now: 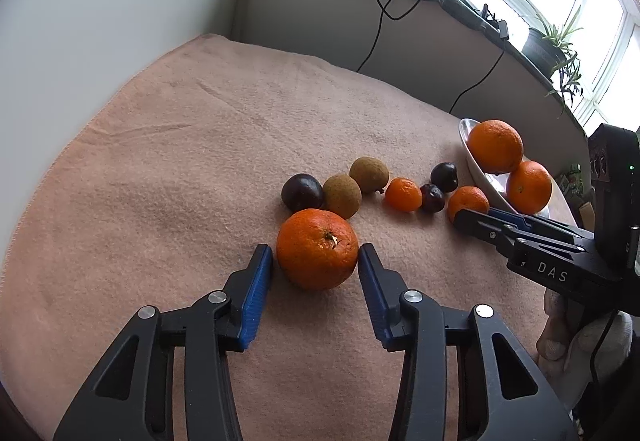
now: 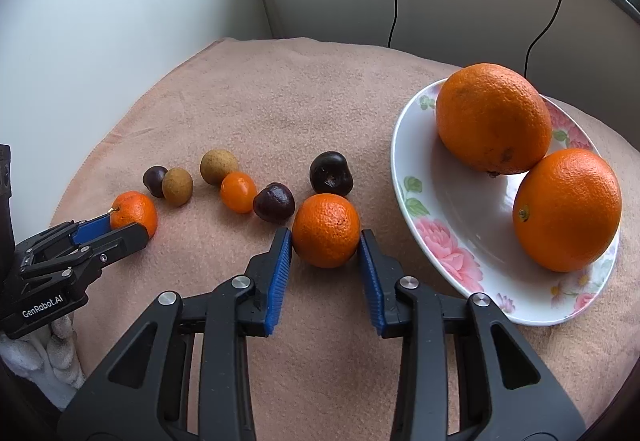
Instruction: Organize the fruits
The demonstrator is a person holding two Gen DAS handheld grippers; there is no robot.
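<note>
On pink towel (image 2: 280,101), three mandarins, three dark cherries, two brownish longans perhaps, two oranges on floral plate (image 2: 416,177), left gripper (image 1: 316,261) pinching one mandarin (image 1: 317,249), right gripper (image 2: 325,241) pinching another mandarin (image 2: 326,229).

The right gripper (image 1: 472,219) has "DAS" printed white on its black body; the left gripper (image 2: 128,231) reads "GenRobot.AI".

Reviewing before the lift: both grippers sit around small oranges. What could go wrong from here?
1. The left gripper barely touches its small round orange; it may slip or roll.
2. The right gripper lifting its small orange could nudge the dark cherry beside it.
3. The white floral plate already holds two large oranges; they could roll.
</note>
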